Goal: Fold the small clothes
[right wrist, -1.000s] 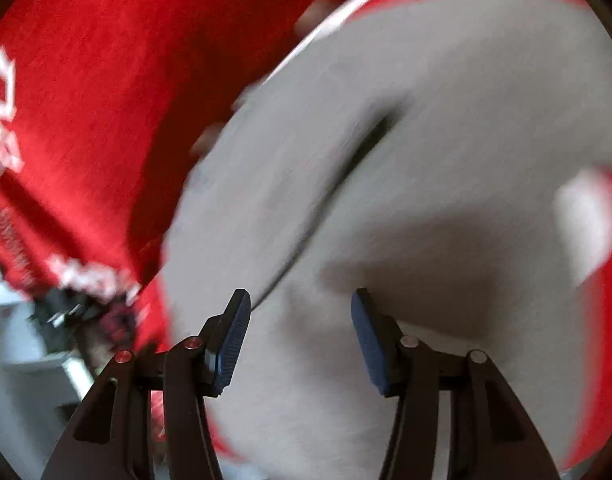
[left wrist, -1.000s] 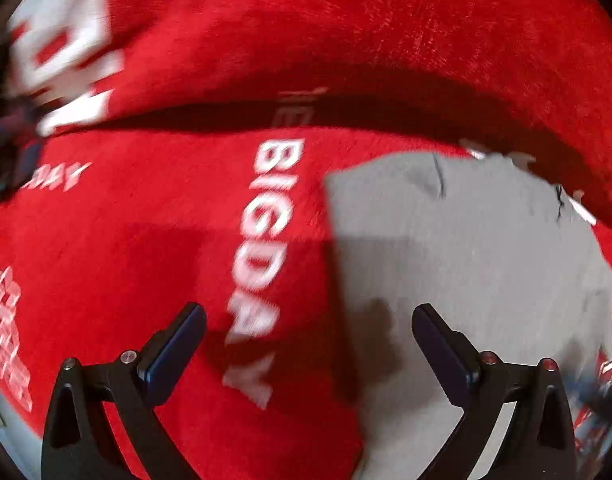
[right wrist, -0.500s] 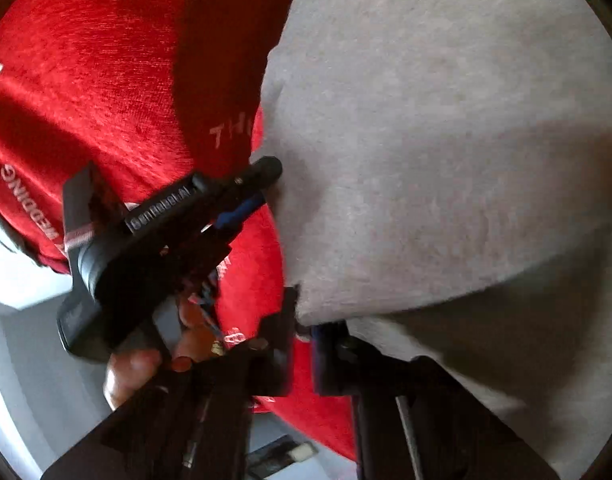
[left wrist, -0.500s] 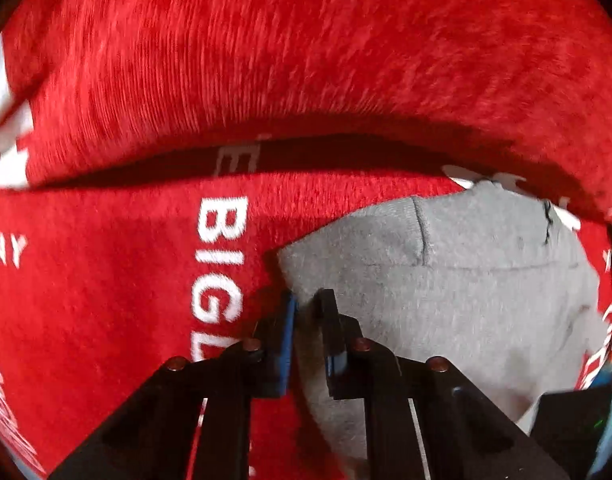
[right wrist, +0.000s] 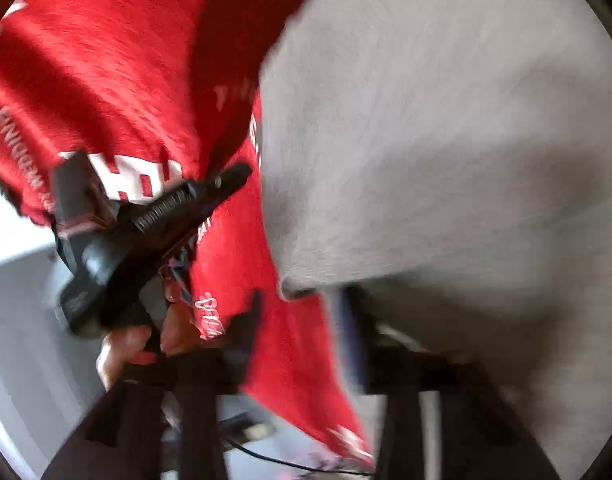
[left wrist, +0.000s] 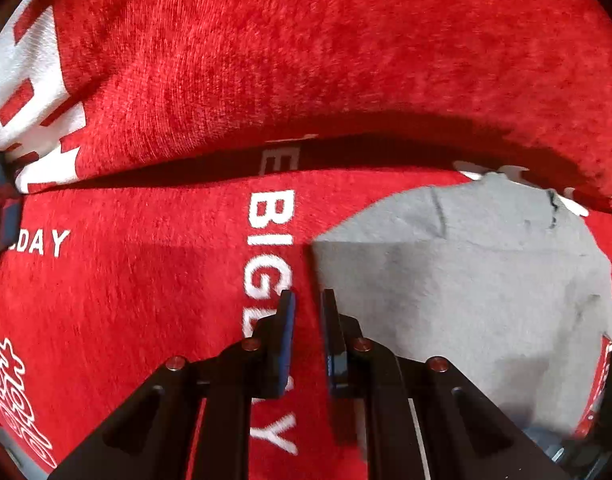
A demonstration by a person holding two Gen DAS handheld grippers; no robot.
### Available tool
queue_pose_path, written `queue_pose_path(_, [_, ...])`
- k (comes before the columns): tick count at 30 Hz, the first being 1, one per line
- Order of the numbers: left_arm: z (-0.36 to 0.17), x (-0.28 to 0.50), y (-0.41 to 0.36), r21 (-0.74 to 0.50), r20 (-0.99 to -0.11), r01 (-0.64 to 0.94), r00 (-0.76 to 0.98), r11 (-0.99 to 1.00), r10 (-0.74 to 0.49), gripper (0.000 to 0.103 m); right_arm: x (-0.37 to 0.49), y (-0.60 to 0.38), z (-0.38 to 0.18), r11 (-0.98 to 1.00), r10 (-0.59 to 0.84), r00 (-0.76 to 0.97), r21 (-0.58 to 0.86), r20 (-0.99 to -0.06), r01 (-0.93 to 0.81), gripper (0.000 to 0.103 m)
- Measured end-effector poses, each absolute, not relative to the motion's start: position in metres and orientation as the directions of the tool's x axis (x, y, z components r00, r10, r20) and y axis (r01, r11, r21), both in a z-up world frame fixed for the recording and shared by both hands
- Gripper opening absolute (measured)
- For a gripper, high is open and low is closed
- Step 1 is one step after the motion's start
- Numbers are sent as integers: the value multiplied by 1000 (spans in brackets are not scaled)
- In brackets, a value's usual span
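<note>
A small grey garment [left wrist: 466, 300] lies folded flat on a red cloth [left wrist: 145, 300] with white "BIG DAY" lettering. My left gripper [left wrist: 308, 320] points down at the garment's left edge. Its jaws are shut to a narrow slit in which only red cloth shows. The right wrist view is blurred, and the grey garment [right wrist: 446, 140] fills its right side. There my right gripper [right wrist: 299, 312] has its jaws opening, with the garment's near corner just ahead of the fingertips and no pad pressing on it. The left gripper [right wrist: 241, 172] hovers over the red cloth beside the garment's edge.
A thick roll of the red cloth [left wrist: 306, 60] rises behind the garment and casts a dark shadow. A hand [right wrist: 121, 344] holds the left gripper's handle. The red cloth's edge [right wrist: 306, 380] hangs over a pale grey floor [right wrist: 33, 340] with a cable.
Both grippers went from open to shut on the garment's corners half a second ago. The right jaws have since parted off its corner and the right hand has shifted. The left stays shut.
</note>
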State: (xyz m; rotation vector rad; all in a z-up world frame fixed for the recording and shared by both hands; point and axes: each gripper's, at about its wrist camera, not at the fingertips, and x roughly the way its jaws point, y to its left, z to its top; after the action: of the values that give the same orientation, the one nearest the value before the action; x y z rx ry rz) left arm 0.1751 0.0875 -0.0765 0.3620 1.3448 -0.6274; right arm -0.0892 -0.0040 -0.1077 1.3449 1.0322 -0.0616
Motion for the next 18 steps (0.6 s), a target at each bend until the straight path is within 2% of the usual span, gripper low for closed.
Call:
queue_pose_path(3, [-77,165,91,-127,-973,598,79,791,-215,15,-138,-70,-89,330,342,570,663,-747,672,56])
queue_pose_path(5, [-84,155,90,-115,-976,597,81,794,-203,15,-178,-118,-90,275,208,540,578,-816,768,56])
queue_pose_path(10, [-92,143,91,-94,-981,574,86,813,-174,15,-207,-174,-102,133,113,530,541,-841,830,53])
queue_pose_path(11, [-90,143,91,-94,-981,568,90,818,-175,15,-201,-180,-102,156,105,514,525,-851,837,39])
queue_pose_path(12, [-90,142,92,-91,-981,565,93,820,-173,15,-195,-183,-99,184,106,500,511,-859,839,17])
queue_pose_path(13, [-89,141,92,-80,-981,565,100,821,-165,15,-191,-186,-94,215,102,490,500,-866,839,7])
queue_pose_path(18, [-94,139,99,33,-986,556,156,831,-65,15,-202,-192,-85,315,29,428,415,-903,854,7])
